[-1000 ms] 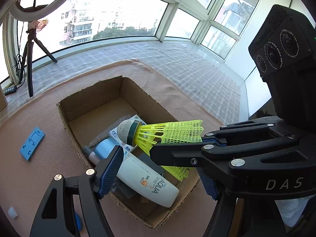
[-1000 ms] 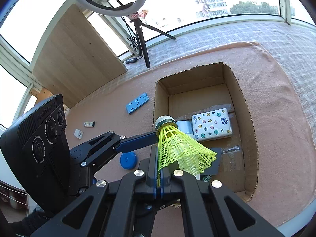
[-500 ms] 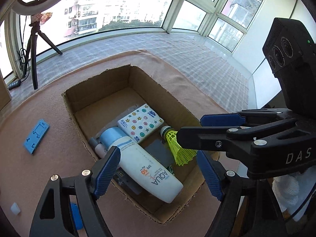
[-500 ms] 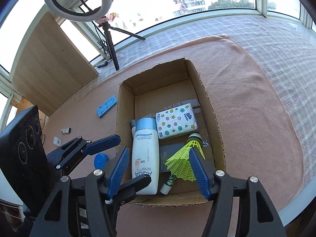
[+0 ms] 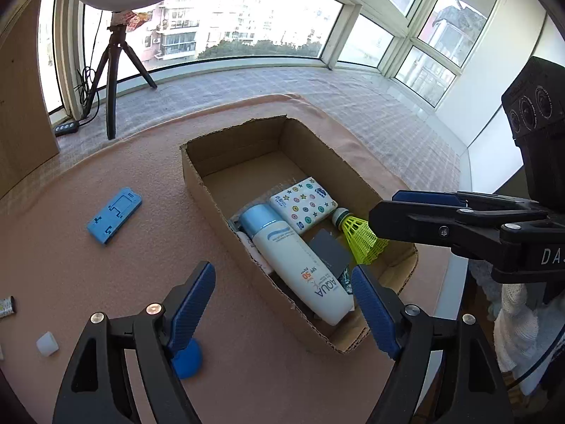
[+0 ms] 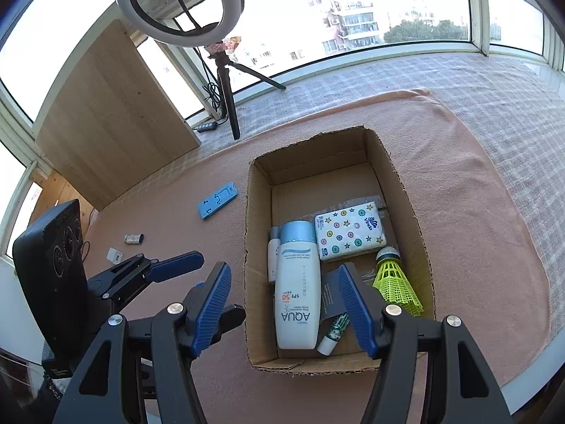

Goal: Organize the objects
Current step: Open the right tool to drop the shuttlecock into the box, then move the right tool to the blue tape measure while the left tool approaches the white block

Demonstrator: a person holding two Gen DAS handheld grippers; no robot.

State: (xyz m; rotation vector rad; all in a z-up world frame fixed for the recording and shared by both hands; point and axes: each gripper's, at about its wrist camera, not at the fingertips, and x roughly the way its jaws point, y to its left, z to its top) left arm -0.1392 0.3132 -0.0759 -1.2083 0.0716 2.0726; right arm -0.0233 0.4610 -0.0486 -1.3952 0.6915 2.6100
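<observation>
We see an open brown cardboard box (image 6: 406,190) standing on a peach-coloured cloth (image 6: 476,190) spread over the tabletop, toward the tabletop's near right corner. Inside it, against the right wall at the near end, lies a neon-yellow plastic shuttlecock (image 6: 393,281) with a green-banded cork, cork pointing toward the far end. Just beside the cork lies a white tissue pack printed with coloured stars and dots (image 6: 349,235). Left of these a white sunscreen bottle with a light-blue cap (image 6: 296,282) lies lengthwise, overlapping a dark grey card (image 6: 330,295); a small white tube (image 6: 333,334) lies near the bottle's base.

Our right gripper (image 6: 282,307) hangs above the near end of the box. Its jaws have just been opening and now stand apart with nothing between them; the shuttlecock rests free on the box floor. Our left gripper (image 5: 282,307) hovers over the near left wall of the box, its jaws wide apart and clamped on nothing.

On the cloth to the left of the box lie a flat blue plastic holder (image 5: 114,213), a small white cube (image 5: 47,343), and a round blue cap (image 5: 185,358) partly hidden behind the left finger of the left gripper. At the far left edge stands a ring light on a black tripod (image 6: 226,88).
</observation>
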